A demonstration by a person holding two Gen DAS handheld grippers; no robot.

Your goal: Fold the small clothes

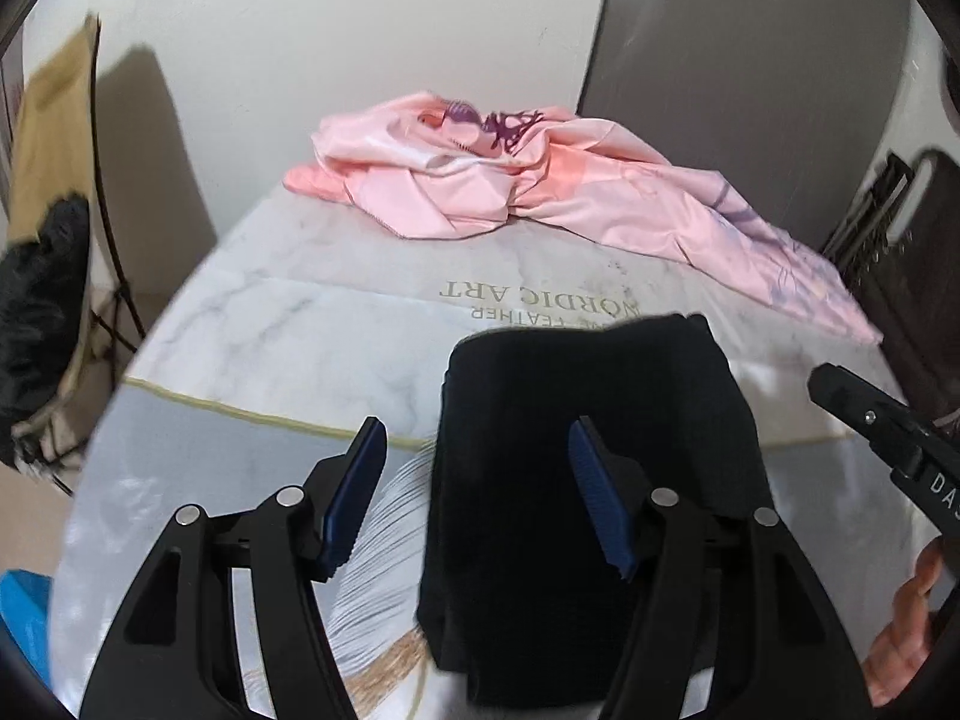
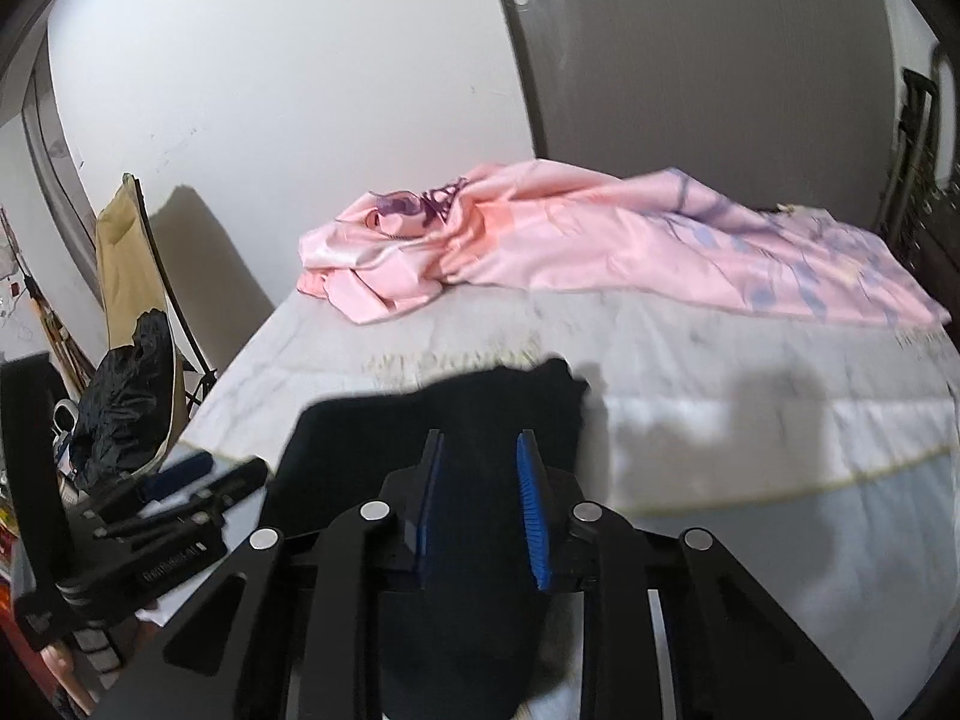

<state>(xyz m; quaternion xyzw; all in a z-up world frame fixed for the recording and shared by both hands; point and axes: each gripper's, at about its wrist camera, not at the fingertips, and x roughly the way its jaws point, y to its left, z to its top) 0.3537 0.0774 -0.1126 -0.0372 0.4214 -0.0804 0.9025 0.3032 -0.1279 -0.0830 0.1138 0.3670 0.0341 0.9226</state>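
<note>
- White marble-print bed cover (image 1: 288, 312): flat working surface, crumpled pink printed sheet (image 1: 480, 180) heaped at far edge.
- Folded black cloth garment (image 1: 594, 480): lying near, centre-right on bed.
- Left gripper (image 1: 477, 492): spread wide, empty, straddling garment's left edge.
- Right gripper (image 2: 480, 510): parted, above garment; best pinched at one edge, folded over squarely.

Both wrist cameras look low across the bed (image 1: 312, 324), sharing the pink sheet (image 2: 600, 240).
</note>
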